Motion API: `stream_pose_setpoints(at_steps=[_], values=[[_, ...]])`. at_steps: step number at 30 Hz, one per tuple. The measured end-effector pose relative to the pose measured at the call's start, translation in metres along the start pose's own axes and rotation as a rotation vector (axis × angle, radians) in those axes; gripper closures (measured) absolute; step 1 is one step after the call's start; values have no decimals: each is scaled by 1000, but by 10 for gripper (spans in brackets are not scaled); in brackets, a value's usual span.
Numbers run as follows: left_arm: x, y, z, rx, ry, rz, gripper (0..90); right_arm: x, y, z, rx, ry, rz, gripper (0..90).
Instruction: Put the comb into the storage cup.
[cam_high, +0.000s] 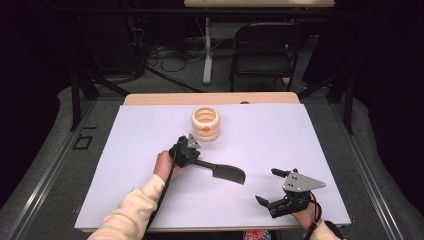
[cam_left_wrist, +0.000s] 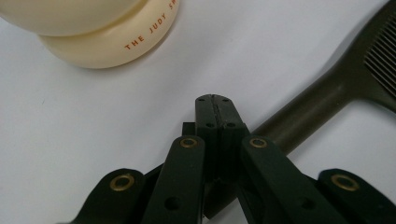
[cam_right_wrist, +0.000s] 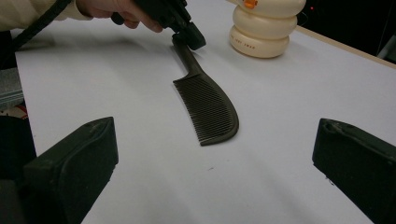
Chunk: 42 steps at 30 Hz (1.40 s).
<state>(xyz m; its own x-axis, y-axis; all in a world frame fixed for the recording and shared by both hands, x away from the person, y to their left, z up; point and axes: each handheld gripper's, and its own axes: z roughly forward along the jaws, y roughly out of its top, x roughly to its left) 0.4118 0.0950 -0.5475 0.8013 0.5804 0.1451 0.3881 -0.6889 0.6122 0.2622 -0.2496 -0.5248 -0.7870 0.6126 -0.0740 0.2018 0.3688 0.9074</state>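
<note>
Left gripper (cam_high: 191, 145) sits left of centre on the white table (cam_high: 125, 165), held in a hand (cam_high: 162, 164) with a cream sleeve (cam_high: 127, 215). In the left gripper view the jaws are pressed fully together, tips meeting with nothing between them. The closed tips sit right at the end of the comb (cam_high: 224, 172) handle, above or beside it; contact can't be confirmed, and the handle is not clamped.

Comb: dark, flat on the table near the middle. Handle end points at the left gripper, toothed blade runs right toward the person's right side. In the right gripper view the curved back and fine teeth are clear, and the left gripper's closed tips (cam_right_wrist: 189, 36) are on top of the handle end.

Cream ribbed container (cam_high: 205, 123) stands upright just behind the left gripper, apart from the comb. It has an orange dot on its front. Orange lettering on the bottom ring in the left gripper view (cam_left_wrist: 107, 42) reads "THE JUDY S…", the rest cut off by the frame edge. Same lettering shows in the right gripper view (cam_right_wrist: 261, 32) but too small to read.

Right gripper (cam_high: 267, 187) is at the near right of the table, well apart from the comb, grey three-cornered plate on top. Jaws spread wide, empty, aimed toward the comb.
</note>
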Motion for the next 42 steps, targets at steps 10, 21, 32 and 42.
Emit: stream_pose_setpoints(at_steps=[10, 21, 32, 42], values=[[-2, 0, -3, 14, -18, 8, 899, -1, 0, 0, -3, 2, 6, 0], [-6, -2, -8, 37, -40, 13, 899, 0, 0, 0, 2, 1, 4, 0], [-11, -2, -10, 55, -54, 29, 899, 0, -1, 0, 7, 4, 3, 0], [-12, -4, -14, 64, -63, 21, 898, 0, 0, 0, 6, 6, 2, 0]])
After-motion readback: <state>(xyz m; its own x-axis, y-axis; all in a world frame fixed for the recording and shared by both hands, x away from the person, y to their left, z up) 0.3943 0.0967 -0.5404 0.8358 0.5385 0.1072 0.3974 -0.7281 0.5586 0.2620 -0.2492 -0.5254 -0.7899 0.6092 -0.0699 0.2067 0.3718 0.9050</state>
